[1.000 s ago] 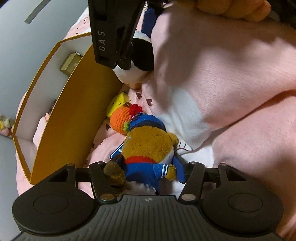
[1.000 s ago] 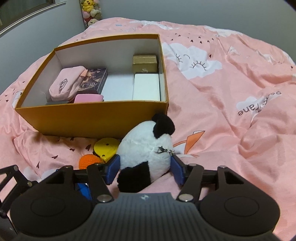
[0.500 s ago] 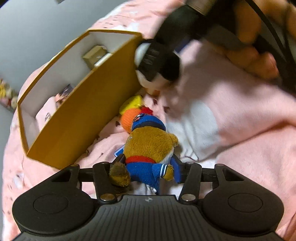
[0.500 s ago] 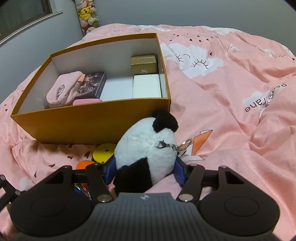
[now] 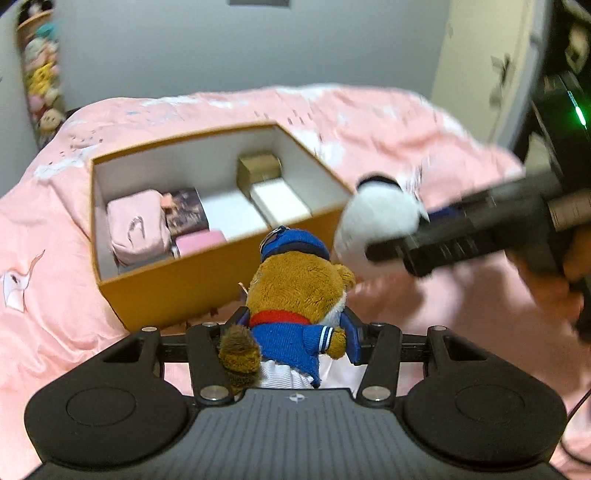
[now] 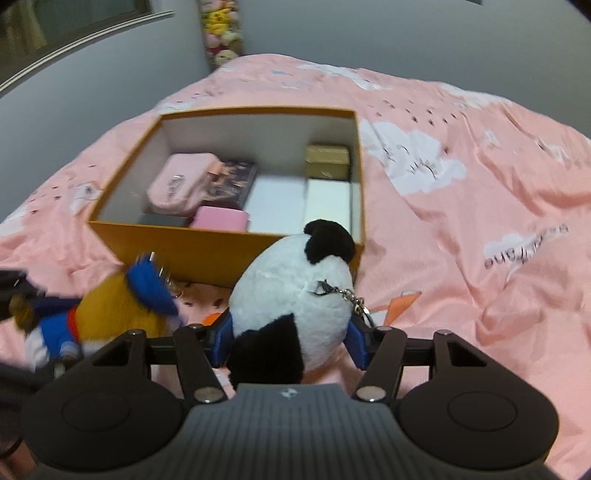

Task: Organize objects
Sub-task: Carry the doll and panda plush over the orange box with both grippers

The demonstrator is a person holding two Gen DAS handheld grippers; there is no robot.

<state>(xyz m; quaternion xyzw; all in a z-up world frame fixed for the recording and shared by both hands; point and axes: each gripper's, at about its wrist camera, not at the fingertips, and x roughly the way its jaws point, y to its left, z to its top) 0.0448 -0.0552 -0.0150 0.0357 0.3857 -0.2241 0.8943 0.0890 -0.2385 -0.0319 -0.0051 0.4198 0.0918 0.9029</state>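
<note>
My left gripper (image 5: 295, 334) is shut on a brown plush bear in blue sailor clothes and a blue cap (image 5: 295, 288), lifted off the bed in front of the orange box (image 5: 173, 288). The bear also shows at the left of the right wrist view (image 6: 107, 306). My right gripper (image 6: 290, 338) is shut on a black-and-white panda plush (image 6: 295, 291) with a metal keychain clip, held above the bed near the box's front right corner (image 6: 360, 243). In the left wrist view the panda (image 5: 376, 218) appears blurred at the right.
The open orange box holds a pink pouch (image 6: 181, 182), a dark picture book (image 6: 232, 181), a pink case (image 6: 219, 219), white boxes (image 6: 327, 201) and a gold box (image 6: 327, 160). It sits on a pink cloud-print duvet (image 6: 461, 236). Plush toys (image 6: 221, 33) line the far wall.
Both grippers have risen with their plush toys off the bed. The left one rolled upright, so the box now lies level ahead. The orange and yellow toys have left both views.
</note>
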